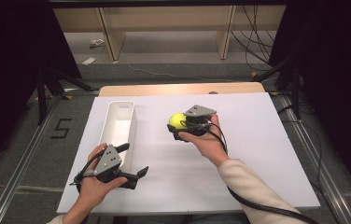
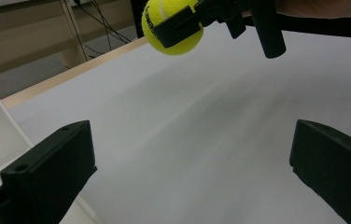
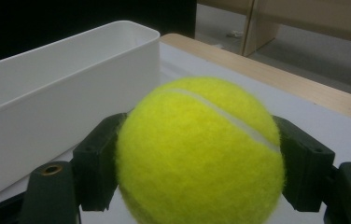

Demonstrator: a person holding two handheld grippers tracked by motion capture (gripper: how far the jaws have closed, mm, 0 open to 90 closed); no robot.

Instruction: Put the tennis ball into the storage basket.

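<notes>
A yellow tennis ball (image 1: 177, 121) (image 3: 200, 154) (image 2: 171, 25) is clamped between the two black jaws of my right gripper (image 1: 179, 127) (image 3: 200, 168), held a little above the white sheet (image 1: 239, 154) near the table's middle. The ball sits just right of a long white bin (image 1: 117, 128) (image 3: 47, 93). My left gripper (image 1: 133, 161) (image 2: 192, 172) rests near the table's front left, beside the bin's near end. Its jaws stand wide apart with nothing between them, pointing toward the ball.
The white sheet covers a wooden tabletop (image 1: 178, 88), whose bare strip shows at the far edge. Metal rails (image 1: 19, 163) run along both sides of the table. Wooden shelf legs (image 1: 110, 37) and loose cables (image 1: 253, 42) lie on the floor beyond.
</notes>
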